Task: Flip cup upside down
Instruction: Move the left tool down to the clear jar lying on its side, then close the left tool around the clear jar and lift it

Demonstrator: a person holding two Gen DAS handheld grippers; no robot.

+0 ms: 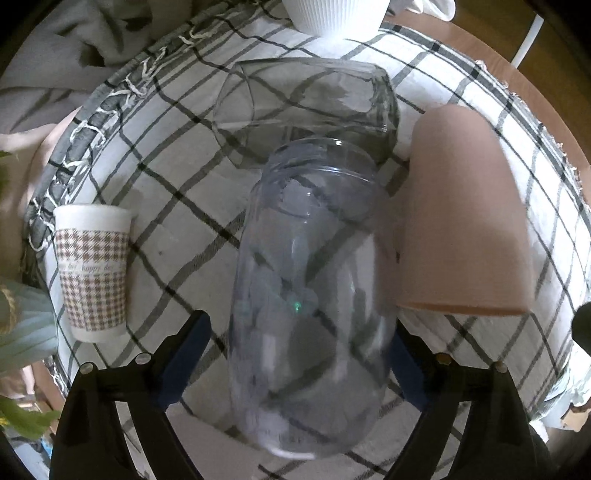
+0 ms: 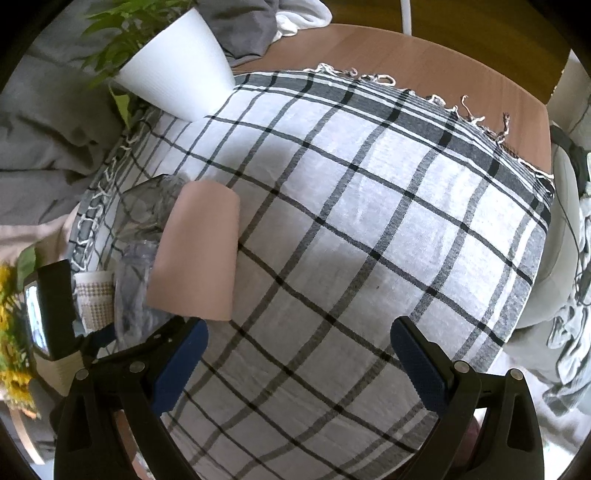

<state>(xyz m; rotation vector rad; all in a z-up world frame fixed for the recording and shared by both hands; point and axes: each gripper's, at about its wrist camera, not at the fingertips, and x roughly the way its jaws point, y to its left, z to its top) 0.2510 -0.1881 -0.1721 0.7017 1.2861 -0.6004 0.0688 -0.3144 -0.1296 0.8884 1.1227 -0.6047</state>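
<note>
Between the blue pads of my left hand-held gripper (image 1: 299, 363) sits the clear cup (image 1: 308, 295) — a tall, see-through plastic tumbler, lying along the fingers with its open mouth pointing away from me and its base nearest the lens. The left pad appears to stand a little off the wall while the right pad is hidden behind it, so I cannot tell for sure whether the jaws have closed on it; blur on the cup suggests it is in mid-swing. My right hand-held gripper (image 2: 299, 363) hangs wide open over the checked cloth (image 2: 369, 221), holding nothing. Just beside the clear cup, to its right, a pink cup (image 1: 465, 221) already stands mouth-down on the cloth; off to the left a houndstooth paper cup (image 1: 94, 273) stands well apart. Beyond the clear cup's mouth a smoky glass tumbler (image 1: 306, 107) rests inverted, close behind it. Farther still, a white ribbed pot (image 1: 336, 16) sits at the cloth's far edge, with the wooden table (image 2: 424, 59) showing past the fringe. I judge the flip to be half done — the cup is on its side, not yet inverted. The next move calls for rolling the wrist further until the rim faces the cloth, then setting it down in the gap without knocking the pink cup or the tumbler.
</note>
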